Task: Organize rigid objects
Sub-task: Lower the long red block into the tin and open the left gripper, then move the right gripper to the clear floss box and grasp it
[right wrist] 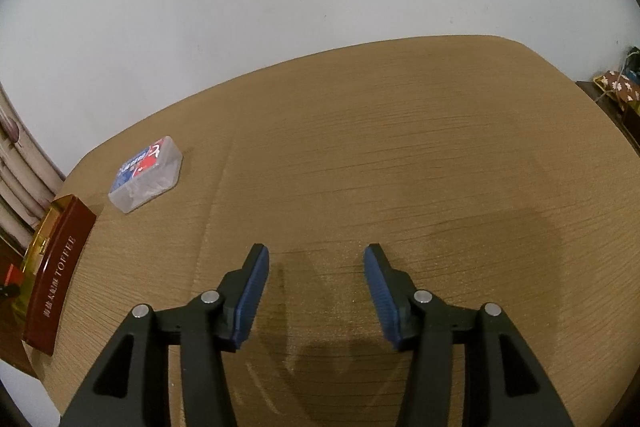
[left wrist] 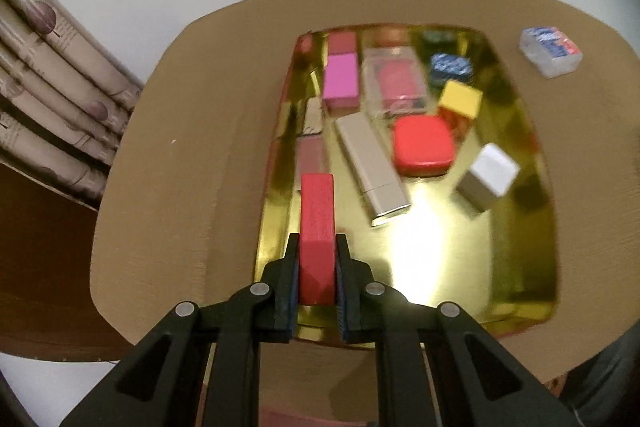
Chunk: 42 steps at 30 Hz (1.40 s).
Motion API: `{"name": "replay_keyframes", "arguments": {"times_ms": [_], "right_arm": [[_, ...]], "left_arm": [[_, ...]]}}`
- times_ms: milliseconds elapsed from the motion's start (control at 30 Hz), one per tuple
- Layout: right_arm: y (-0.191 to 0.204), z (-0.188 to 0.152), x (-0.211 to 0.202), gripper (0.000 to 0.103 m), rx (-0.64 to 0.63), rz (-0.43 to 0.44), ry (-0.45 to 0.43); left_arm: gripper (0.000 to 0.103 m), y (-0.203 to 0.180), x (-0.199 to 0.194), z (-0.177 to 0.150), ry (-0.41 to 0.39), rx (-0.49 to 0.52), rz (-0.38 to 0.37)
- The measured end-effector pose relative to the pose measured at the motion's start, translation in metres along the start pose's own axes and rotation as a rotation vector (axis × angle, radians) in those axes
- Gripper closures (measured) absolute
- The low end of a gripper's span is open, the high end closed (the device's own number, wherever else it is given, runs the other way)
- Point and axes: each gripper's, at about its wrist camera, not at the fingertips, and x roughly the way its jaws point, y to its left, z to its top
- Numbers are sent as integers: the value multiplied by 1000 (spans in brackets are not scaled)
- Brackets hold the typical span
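Observation:
My left gripper [left wrist: 317,241] is shut on a long red block [left wrist: 317,227] and holds it above the near left part of a gold-lined tin box [left wrist: 520,279]. The box holds a pink block [left wrist: 340,79], a silver bar [left wrist: 370,163], a red rounded piece [left wrist: 423,143], a yellow cube [left wrist: 460,99], a white cube [left wrist: 490,175], a clear case [left wrist: 394,79] and a blue piece [left wrist: 450,65]. A clear plastic box with a blue and red label [left wrist: 551,51] lies on the table outside the tin, also in the right wrist view [right wrist: 146,174]. My right gripper [right wrist: 316,259] is open and empty over bare table.
The wooden table [right wrist: 400,167] has a white wall behind it. The tin's dark red outer wall marked TOFFEE [right wrist: 56,279] stands at the left of the right wrist view. Patterned curtain folds [left wrist: 52,67] hang at the left. Some floral-patterned items [right wrist: 618,87] sit at the far right.

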Motion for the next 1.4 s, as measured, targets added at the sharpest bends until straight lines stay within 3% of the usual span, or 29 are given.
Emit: {"name": "replay_keyframes", "arguments": {"times_ms": [200, 433, 600, 667, 733, 833, 900, 967, 1167, 1233, 1333, 1400], "right_arm": [[2, 0, 4, 50, -8, -3, 3], [2, 0, 5, 50, -9, -4, 4], [3, 1, 8, 50, -9, -3, 4], [2, 1, 6, 50, -13, -6, 5], [4, 0, 6, 50, -22, -16, 7], [11, 1, 10, 46, -48, -31, 14], [20, 0, 11, 43, -93, -25, 24], [34, 3, 11, 43, -164, 43, 61], [116, 40, 2, 43, -542, 146, 137], [129, 58, 7, 42, -514, 152, 156], [143, 82, 26, 42, -316, 225, 251], [155, 89, 35, 42, -231, 212, 254]], "left_arm": [[90, -5, 20, -3, 3, 32, 36], [76, -6, 19, -4, -8, 25, 15], [53, -2, -34, -14, -168, -48, -15], [34, -5, -64, -27, -264, -83, -6], [29, -8, -91, -48, -350, -139, -22], [24, -14, -113, -84, -407, -205, -45], [22, -16, -116, -105, -402, -243, -35], [22, -18, -113, -126, -378, -276, -25], [22, -16, -81, -167, -234, -326, -28], [22, -14, -73, -170, -197, -360, -52], [22, -12, -65, -172, -181, -420, -108], [22, -14, -60, -172, -166, -436, -142]]}}
